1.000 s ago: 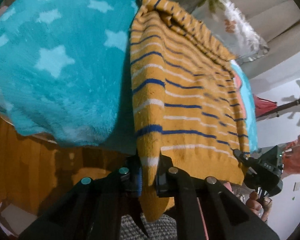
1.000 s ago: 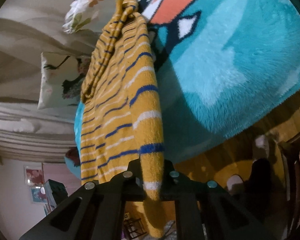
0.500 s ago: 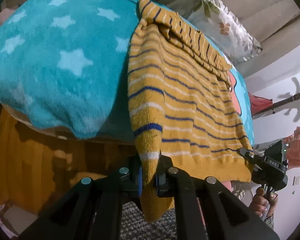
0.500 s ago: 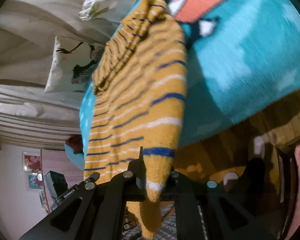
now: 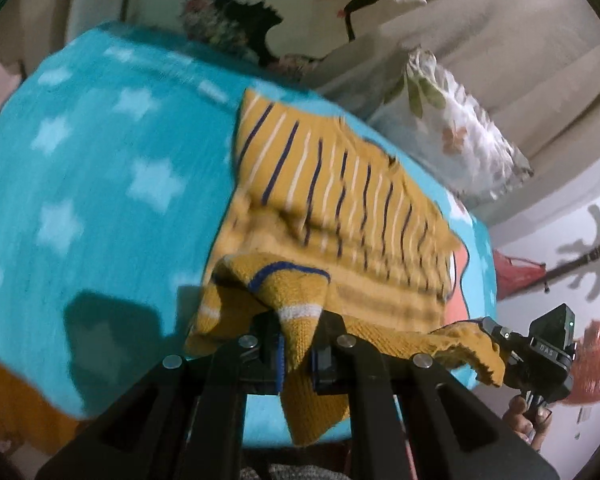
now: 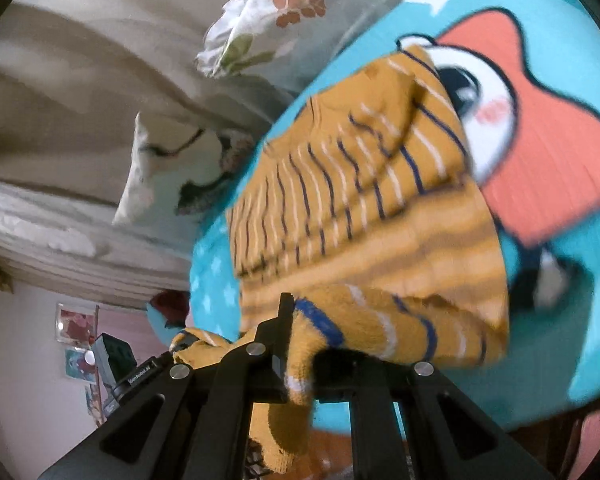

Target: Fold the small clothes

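Observation:
A small mustard-yellow knit sweater [image 5: 340, 200] with blue and white stripes lies on a turquoise star blanket [image 5: 80, 168]. Its lower hem is lifted and bunched over the rest of the garment. My left gripper [image 5: 298, 354] is shut on one hem corner, which hangs down between the fingers. The right gripper [image 5: 496, 340] shows at the right edge of that view, shut on the other hem corner, with a hand below it. In the right wrist view the right gripper [image 6: 300, 364] pinches the sweater [image 6: 360, 208] hem, and the left gripper [image 6: 176, 354] holds the far corner at lower left.
Floral pillows [image 5: 460, 132] and a beige curtain lie beyond the blanket's far edge. The blanket carries an orange and white cartoon figure [image 6: 540, 152] beside the sweater. Orange wooden floor [image 5: 16, 412] shows below the blanket's near edge. A red bag [image 5: 596, 360] hangs by the wall.
Both grippers have risen and swung forward over the blanket with the hem. The sweater's lower part, which hung stretched off the bed edge, now lies slack and bunched over its upper part.

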Demonstrator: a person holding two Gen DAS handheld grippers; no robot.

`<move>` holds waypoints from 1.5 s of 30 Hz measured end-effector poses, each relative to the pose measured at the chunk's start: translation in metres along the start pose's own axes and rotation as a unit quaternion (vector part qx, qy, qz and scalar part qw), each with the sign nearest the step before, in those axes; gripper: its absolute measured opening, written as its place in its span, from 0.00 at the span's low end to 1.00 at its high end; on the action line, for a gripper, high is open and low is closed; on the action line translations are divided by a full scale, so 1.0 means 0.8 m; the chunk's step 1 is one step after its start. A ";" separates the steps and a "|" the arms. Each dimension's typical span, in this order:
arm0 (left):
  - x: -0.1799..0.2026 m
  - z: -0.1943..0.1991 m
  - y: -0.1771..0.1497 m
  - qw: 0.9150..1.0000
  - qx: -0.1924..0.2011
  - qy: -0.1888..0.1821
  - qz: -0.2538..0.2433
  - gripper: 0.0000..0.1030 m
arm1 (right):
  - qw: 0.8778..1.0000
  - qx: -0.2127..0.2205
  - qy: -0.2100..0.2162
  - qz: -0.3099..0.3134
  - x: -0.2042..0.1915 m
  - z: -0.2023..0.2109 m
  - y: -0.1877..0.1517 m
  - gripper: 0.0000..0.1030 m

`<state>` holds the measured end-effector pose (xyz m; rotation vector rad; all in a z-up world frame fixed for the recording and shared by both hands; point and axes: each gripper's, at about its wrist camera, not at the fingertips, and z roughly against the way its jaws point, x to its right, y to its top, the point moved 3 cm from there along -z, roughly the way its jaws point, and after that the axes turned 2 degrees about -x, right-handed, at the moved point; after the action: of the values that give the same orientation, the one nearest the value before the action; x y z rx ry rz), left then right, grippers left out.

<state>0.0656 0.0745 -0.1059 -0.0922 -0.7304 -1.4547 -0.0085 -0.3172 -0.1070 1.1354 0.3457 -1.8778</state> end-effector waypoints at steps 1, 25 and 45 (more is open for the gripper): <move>0.002 -0.009 0.013 1.000 0.000 0.002 0.001 0.08 | 1.000 -0.001 0.003 -0.004 0.000 -0.007 0.023 0.07; -0.039 -0.162 0.171 0.986 -0.005 0.027 0.162 0.33 | 0.981 -0.041 0.075 -0.173 0.093 -0.131 0.238 0.33; -0.064 -0.140 0.186 0.980 0.029 0.095 0.172 0.54 | 0.974 0.024 0.075 -0.211 0.129 -0.085 0.298 0.64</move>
<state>0.2489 0.0879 -0.1643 -0.0317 -0.5667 -1.0944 0.2020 -0.4663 -0.1819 1.3178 0.6736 -2.1786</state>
